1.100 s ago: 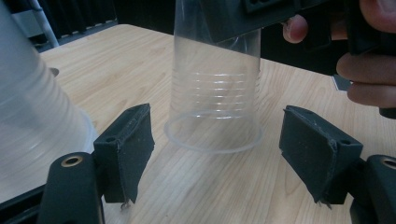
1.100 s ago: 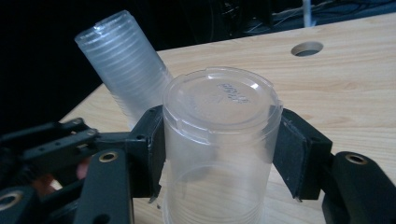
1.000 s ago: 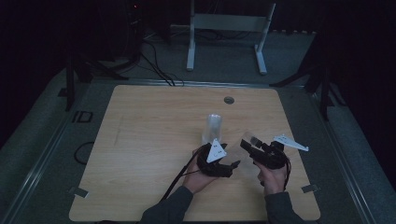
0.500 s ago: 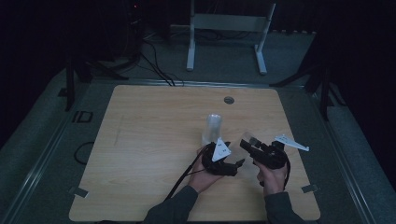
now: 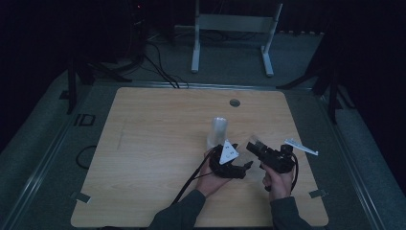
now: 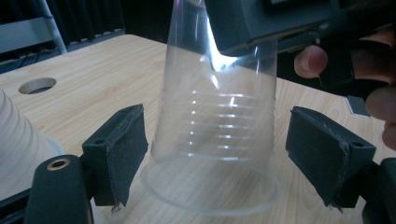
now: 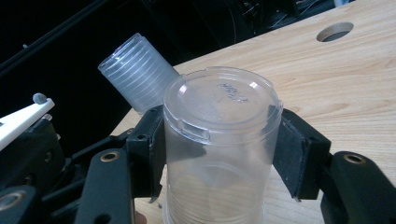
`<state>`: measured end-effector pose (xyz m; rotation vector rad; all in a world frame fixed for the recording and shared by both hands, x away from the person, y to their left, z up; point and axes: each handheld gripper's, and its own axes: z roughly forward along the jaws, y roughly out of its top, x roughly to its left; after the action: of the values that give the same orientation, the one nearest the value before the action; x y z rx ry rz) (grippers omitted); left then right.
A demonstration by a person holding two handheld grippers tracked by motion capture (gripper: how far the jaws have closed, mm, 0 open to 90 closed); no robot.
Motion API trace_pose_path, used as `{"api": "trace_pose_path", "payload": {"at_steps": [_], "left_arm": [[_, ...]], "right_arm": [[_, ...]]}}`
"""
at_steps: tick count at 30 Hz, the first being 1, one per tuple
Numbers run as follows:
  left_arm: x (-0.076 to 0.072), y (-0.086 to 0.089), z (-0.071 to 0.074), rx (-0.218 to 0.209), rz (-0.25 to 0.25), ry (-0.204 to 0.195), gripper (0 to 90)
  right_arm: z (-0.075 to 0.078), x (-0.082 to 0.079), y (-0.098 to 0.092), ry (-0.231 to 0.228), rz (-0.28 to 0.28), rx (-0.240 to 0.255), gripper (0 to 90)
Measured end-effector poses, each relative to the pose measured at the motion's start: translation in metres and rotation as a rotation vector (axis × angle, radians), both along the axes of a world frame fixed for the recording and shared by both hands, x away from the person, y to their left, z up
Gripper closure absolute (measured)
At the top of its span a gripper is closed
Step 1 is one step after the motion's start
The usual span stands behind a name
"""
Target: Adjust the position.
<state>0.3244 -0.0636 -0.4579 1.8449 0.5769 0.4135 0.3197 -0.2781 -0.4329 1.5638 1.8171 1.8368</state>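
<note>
High view: on the wooden counter (image 5: 143, 143) an upside-down stack of clear cups (image 5: 218, 133) stands just beyond the left hand-held gripper (image 5: 230, 163), with the right hand-held gripper (image 5: 258, 149) close beside. Left gripper view: its jaws, just opened, stand wide around a single clear cup (image 6: 215, 135), pads apart from the wall. Right gripper view: the right jaws clamp that upturned cup (image 7: 219, 149), so it seems separated from the stack; setting it down looks left.

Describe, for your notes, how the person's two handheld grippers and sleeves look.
Both the left gripper and the right gripper are black, each with two blocky black jaws faced with dark pads. Each carries a pale three-cornered plate on top, and a black cable trails from the left one. The sleeves are dark grey.
</note>
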Motion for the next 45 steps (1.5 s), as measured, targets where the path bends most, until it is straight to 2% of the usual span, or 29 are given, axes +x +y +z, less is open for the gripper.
{"api": "trace_pose_path", "payload": {"at_steps": [10, 17, 27, 38, 45], "left_arm": [[0.0008, -0.0011, -0.0012, -0.014, 0.002, -0.001, 21.6], [0.0005, -0.0015, -0.0019, -0.019, 0.007, 0.001, 21.5], [0.0019, -0.0012, -0.0051, -0.012, 0.015, 0.015, 20.9], [0.0018, -0.0024, -0.0059, -0.001, 0.029, 0.013, 21.1], [0.0015, -0.0019, -0.0046, 0.012, 0.04, 0.017, 25.2]], "right_arm": [[-0.0045, 0.0015, 0.0006, 0.025, 0.025, 0.058, 41.4], [-0.0073, 0.0023, -0.0025, 0.042, 0.025, 0.124, 41.6], [-0.0083, 0.0027, -0.004, 0.048, 0.022, 0.15, 41.8], [-0.0079, 0.0028, -0.0047, 0.049, 0.021, 0.164, 41.7], [-0.0082, 0.0031, -0.0048, 0.047, 0.024, 0.163, 39.7]]}}
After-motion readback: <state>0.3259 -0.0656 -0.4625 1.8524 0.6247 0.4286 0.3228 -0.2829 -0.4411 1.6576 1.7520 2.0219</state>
